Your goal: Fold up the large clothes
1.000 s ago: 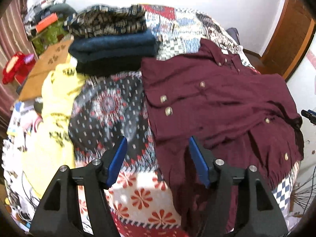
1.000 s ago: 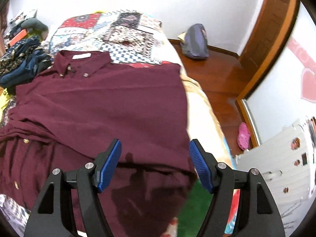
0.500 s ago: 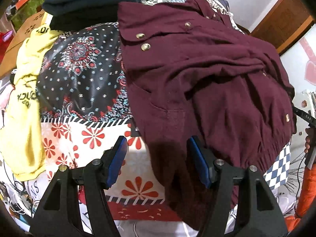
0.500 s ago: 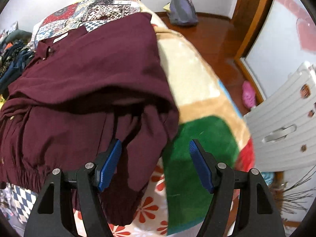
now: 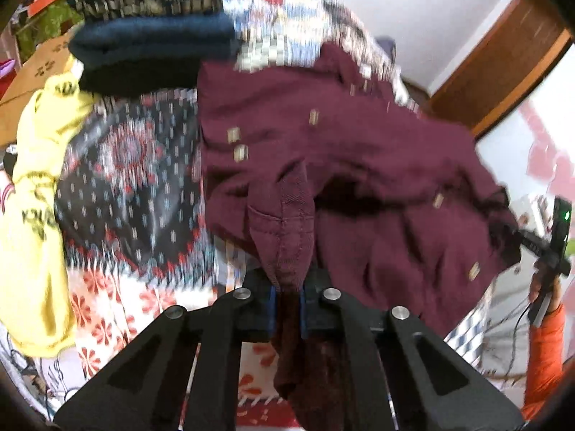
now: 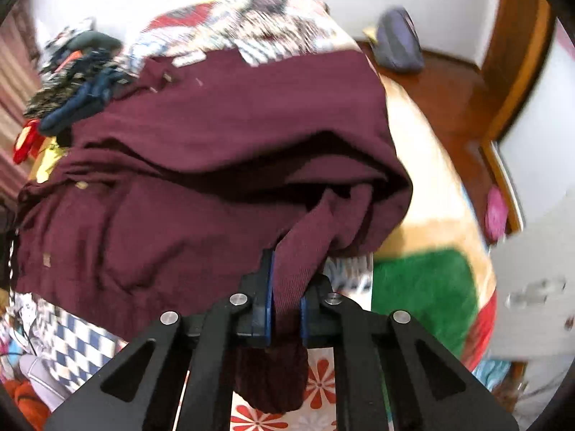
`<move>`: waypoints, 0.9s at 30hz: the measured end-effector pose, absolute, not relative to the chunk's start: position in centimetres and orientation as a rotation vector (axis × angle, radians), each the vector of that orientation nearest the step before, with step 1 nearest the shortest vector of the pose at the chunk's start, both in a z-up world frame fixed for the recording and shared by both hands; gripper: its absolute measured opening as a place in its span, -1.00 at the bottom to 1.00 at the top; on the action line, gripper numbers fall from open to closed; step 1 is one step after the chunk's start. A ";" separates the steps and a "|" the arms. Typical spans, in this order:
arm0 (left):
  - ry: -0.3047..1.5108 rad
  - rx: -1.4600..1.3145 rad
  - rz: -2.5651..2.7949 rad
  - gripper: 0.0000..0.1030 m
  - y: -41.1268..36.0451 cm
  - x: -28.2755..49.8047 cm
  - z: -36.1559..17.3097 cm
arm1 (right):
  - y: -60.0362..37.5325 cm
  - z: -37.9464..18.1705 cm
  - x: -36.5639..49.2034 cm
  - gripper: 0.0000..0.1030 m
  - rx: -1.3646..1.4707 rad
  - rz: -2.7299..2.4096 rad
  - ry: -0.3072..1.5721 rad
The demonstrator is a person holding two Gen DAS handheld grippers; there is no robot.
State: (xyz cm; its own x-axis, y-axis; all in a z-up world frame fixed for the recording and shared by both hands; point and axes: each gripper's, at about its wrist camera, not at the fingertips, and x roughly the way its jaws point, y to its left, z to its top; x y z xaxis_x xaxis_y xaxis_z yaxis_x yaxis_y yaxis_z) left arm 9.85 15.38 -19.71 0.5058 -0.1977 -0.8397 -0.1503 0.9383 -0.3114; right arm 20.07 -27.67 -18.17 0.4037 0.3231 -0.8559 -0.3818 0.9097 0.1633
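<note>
A large maroon button shirt (image 5: 359, 151) lies spread on the bed, its near hem bunched. In the left wrist view my left gripper (image 5: 287, 287) has its blue pads closing on a stitched fold of the shirt's lower left edge, and the fabric sits pinched between them. In the right wrist view the same shirt (image 6: 233, 115) fills the middle. My right gripper (image 6: 286, 287) is shut on a hanging fold at the shirt's lower right corner, and cloth dangles below the jaws. The collar lies at the far end.
A stack of folded clothes (image 5: 151, 36) sits at the far left of the patterned bedspread (image 5: 136, 165), with a yellow garment (image 5: 36, 186) beside it. An orange sleeve (image 5: 542, 352) shows at the right. A grey bag (image 6: 399, 41) lies on the wooden floor beyond the bed's right edge.
Both grippers went from wide open to clamped on the shirt's near hem. The views tilted down toward the hem, then back up, and the hem is bunched and lifted.
</note>
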 end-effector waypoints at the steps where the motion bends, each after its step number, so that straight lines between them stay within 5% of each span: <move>1: 1.010 -0.406 -0.039 -0.85 16.1 10.4 -18.6 | -27.5 -17.0 20.5 -0.83 -0.056 0.459 1.041; 12: 0.879 -0.518 0.012 -0.87 21.2 19.8 -15.6 | -26.2 -10.4 28.3 -0.83 0.076 0.498 0.822; 27: 1.020 -0.484 0.170 -0.80 24.5 31.6 -23.7 | -24.4 -21.6 43.1 -0.83 0.106 0.270 1.053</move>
State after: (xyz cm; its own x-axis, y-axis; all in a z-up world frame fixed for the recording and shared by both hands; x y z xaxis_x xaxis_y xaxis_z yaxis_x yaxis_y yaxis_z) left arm 31.55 24.55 -23.73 0.5206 -0.0861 -0.8495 -0.3567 0.8820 -0.3080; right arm 43.07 -24.41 -21.62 0.4658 0.2698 -0.8427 -0.1692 0.9620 0.2145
